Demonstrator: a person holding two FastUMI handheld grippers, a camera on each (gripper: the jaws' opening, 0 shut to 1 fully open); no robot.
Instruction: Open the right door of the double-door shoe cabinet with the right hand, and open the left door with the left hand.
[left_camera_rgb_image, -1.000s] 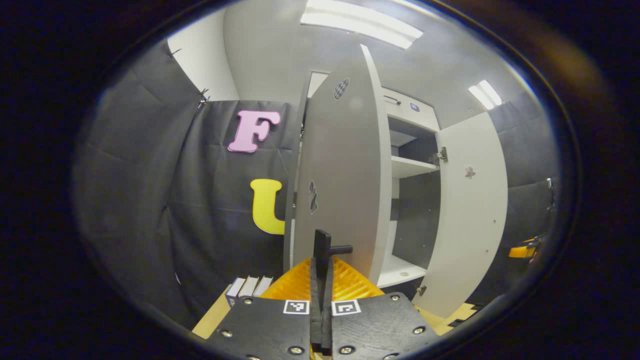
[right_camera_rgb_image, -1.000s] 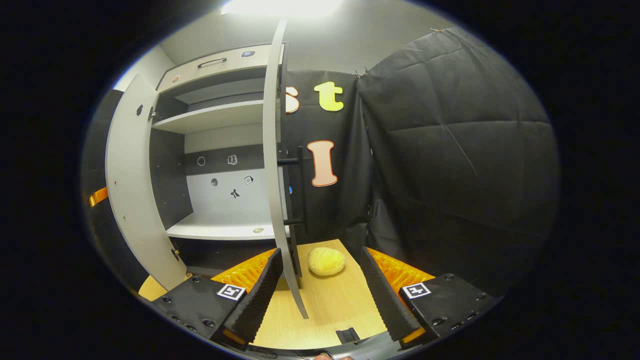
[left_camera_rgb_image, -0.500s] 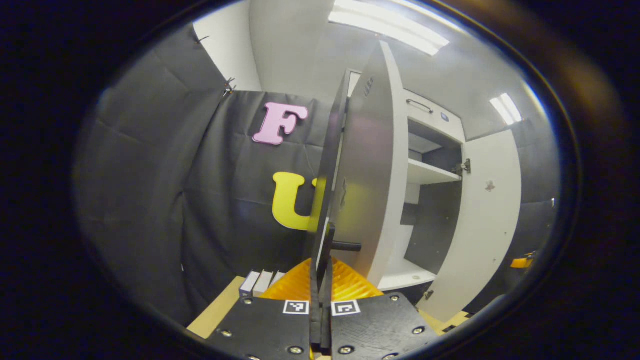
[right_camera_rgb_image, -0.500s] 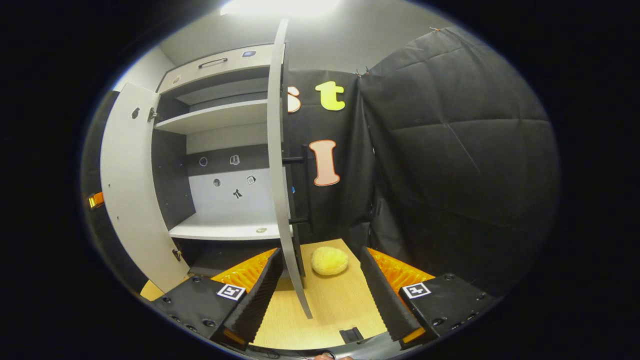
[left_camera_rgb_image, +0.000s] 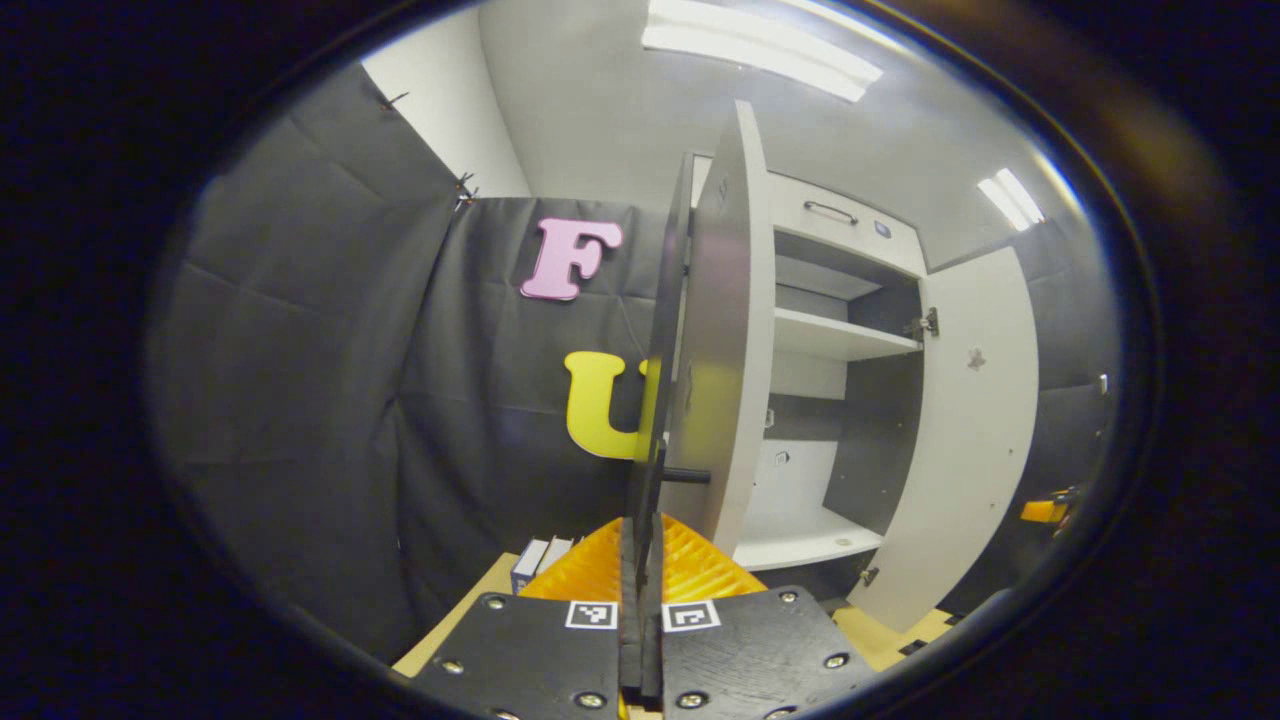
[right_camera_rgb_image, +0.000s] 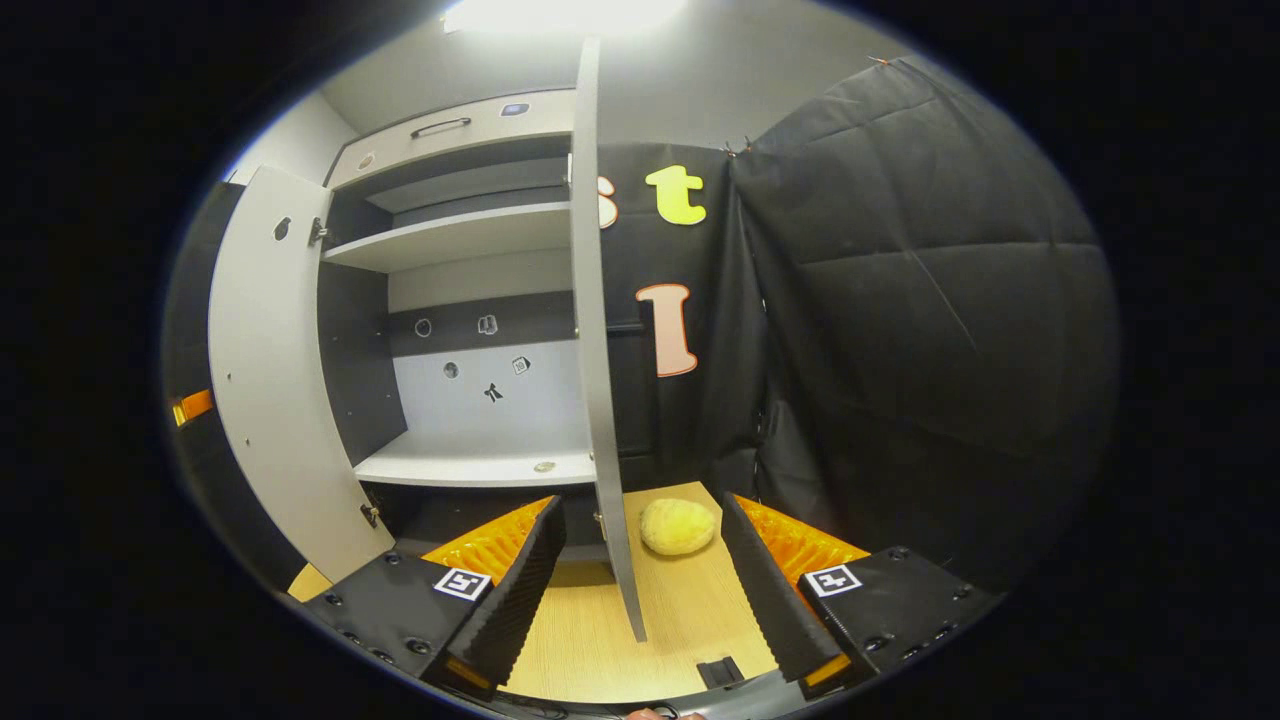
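Note:
The shoe cabinet (left_camera_rgb_image: 835, 340) stands with both doors swung out and its pale shelves bare. In the left gripper view the left door (left_camera_rgb_image: 722, 340) is almost edge-on, and my left gripper (left_camera_rgb_image: 641, 530) is shut on its black bar handle (left_camera_rgb_image: 654, 468). The right door (left_camera_rgb_image: 975, 430) hangs wide open farther right. In the right gripper view the right door (right_camera_rgb_image: 592, 300) is edge-on, its lower edge hanging between the spread fingers of my open right gripper (right_camera_rgb_image: 642, 512) with neither finger pressing on it. The left door (right_camera_rgb_image: 265, 370) stands open at the far left.
A round yellow sponge-like lump (right_camera_rgb_image: 678, 527) lies on the wooden tabletop (right_camera_rgb_image: 690, 620) just behind the right door. Small white and blue boxes (left_camera_rgb_image: 540, 558) sit by the cloth wall left of the cabinet. A drawer (left_camera_rgb_image: 840, 215) tops the cabinet. Black cloth walls close both sides.
The left door has swung further out with my left gripper on its handle, turning from face-on to nearly edge-on. The right gripper stays open and has shifted slightly.

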